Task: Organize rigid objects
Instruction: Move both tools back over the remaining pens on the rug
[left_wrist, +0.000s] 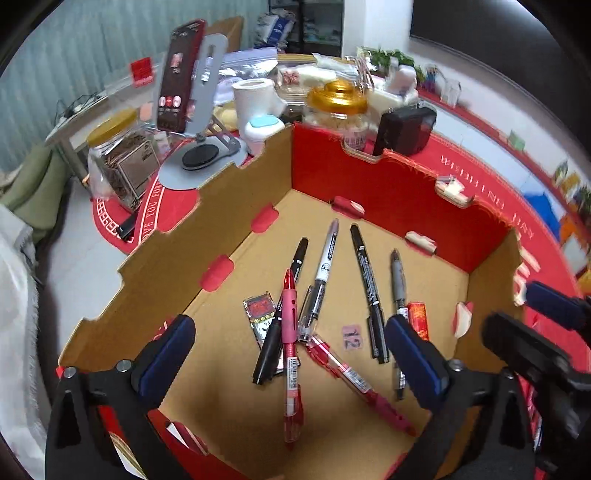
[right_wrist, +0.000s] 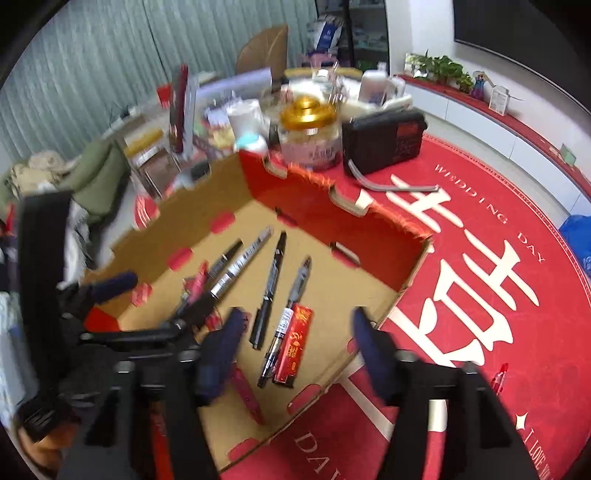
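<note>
Both sets of tongs are spread wide with nothing held. The left gripper (left_wrist: 291, 354) hangs over the near part of the cardboard box (left_wrist: 159, 236), pens lying loose on the floor between and under its blue pads. The right gripper (right_wrist: 299, 347) sits over the box's near right corner — one pad above the box floor, the other out past the wall over the red mat (right_wrist: 480, 280).

All the pens are inside the box. Two red pens (left_wrist: 291, 347) cross near the near edge, with a black marker (left_wrist: 284, 314) lying over them and a grey-barrelled marker (left_wrist: 327, 254) pointing at the far wall. A long black pen (left_wrist: 369, 291) and a grey pen (left_wrist: 398, 284) lie toward the right wall, with a small red packet (left_wrist: 417, 317) just beside the grey one.

Beyond the far wall — a gold-lidded jar (left_wrist: 338, 107) and a black radio (left_wrist: 404, 129).
</note>
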